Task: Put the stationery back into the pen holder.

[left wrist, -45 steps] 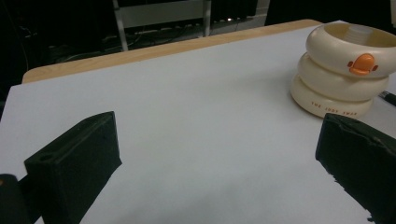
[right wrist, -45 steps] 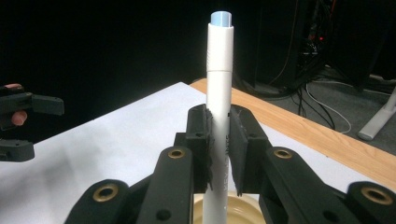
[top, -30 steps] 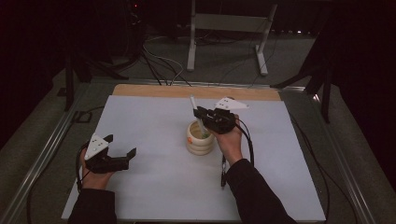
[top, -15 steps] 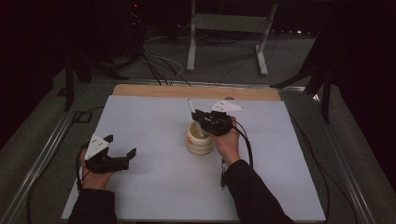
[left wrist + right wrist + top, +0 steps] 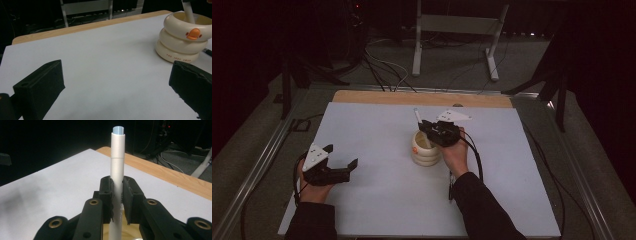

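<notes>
A cream ring-shaped cup (image 5: 424, 152) with an orange duck mark stands at the middle of the white sheet (image 5: 377, 200). My right gripper (image 5: 428, 127) hangs just over it, shut on a white pen (image 5: 416, 116) that stands nearly upright. In the left gripper view the pen (image 5: 188, 11) dips into the mouth of the cup (image 5: 178, 37). The right gripper view shows the gripper (image 5: 117, 195) with its pads clamped on the pen (image 5: 117, 157). My left gripper (image 5: 343, 156) rests at the sheet's left front, open with nothing in it. In its own view the left gripper (image 5: 117, 75) has its jaws spread wide.
A wooden table edge (image 5: 412, 97) runs behind the sheet. Beyond it stands a metal frame (image 5: 452, 30) with cables on the floor. The right gripper's cable (image 5: 474, 155) loops along the forearm. A small dark object (image 5: 207, 51) lies beside the cup.
My right gripper has shifted slightly left and down with the pen, closer to the cup. The left gripper has stayed put.
</notes>
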Tool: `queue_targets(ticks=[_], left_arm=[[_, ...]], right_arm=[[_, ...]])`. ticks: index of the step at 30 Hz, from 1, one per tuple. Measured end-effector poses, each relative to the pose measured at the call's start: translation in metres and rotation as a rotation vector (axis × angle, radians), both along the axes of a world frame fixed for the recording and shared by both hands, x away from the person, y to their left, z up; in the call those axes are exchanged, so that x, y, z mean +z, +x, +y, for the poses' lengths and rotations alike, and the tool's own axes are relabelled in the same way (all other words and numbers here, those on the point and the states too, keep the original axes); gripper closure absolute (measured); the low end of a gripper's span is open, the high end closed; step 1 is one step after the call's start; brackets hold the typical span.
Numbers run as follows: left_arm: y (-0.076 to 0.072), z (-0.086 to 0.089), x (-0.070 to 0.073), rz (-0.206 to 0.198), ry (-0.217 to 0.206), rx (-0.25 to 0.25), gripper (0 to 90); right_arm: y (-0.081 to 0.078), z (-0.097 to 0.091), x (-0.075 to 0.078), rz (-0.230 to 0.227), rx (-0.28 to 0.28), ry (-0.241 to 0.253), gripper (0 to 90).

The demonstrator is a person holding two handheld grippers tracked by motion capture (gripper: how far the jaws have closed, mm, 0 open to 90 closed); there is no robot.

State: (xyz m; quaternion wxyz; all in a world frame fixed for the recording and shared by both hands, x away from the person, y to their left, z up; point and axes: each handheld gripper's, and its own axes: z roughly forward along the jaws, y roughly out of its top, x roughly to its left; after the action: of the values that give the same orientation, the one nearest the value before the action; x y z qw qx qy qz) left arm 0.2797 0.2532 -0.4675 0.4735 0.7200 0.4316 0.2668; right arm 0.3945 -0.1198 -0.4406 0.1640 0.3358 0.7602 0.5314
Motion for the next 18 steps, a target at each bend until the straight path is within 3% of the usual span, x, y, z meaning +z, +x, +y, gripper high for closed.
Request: queue_targets(ticks=[3,4,6,7,9,13,18], left_arm=[[0.000,0.000,0.000,0.001,0.002,-0.001,0.2],[0.000,0.000,0.000,0.000,0.001,0.000,0.1],[0.000,0.001,0.000,0.000,0.000,0.000,0.2],[0.000,0.001,0.000,0.001,-0.001,0.000,0.2],[0.000,0.000,0.000,0.001,0.001,0.000,0.2],[0.000,0.000,0.000,0.002,0.003,0.000,0.2],[0.000,0.000,0.000,0.002,0.002,0.001,0.2]], right_arm=[[0.000,0.000,-0.003,0.010,0.010,-0.003,76.5],[-0.001,0.000,-0.003,0.005,0.013,-0.007,65.9],[-0.002,0.001,0.000,0.009,0.008,0.016,33.9],[-0.003,0.001,0.002,0.018,-0.014,0.016,23.4],[-0.003,0.001,0.005,0.051,-0.010,0.021,15.8],[-0.006,0.000,0.009,0.078,-0.035,-0.015,4.7],[-0.007,-0.006,0.012,0.121,-0.054,-0.054,0.2]])
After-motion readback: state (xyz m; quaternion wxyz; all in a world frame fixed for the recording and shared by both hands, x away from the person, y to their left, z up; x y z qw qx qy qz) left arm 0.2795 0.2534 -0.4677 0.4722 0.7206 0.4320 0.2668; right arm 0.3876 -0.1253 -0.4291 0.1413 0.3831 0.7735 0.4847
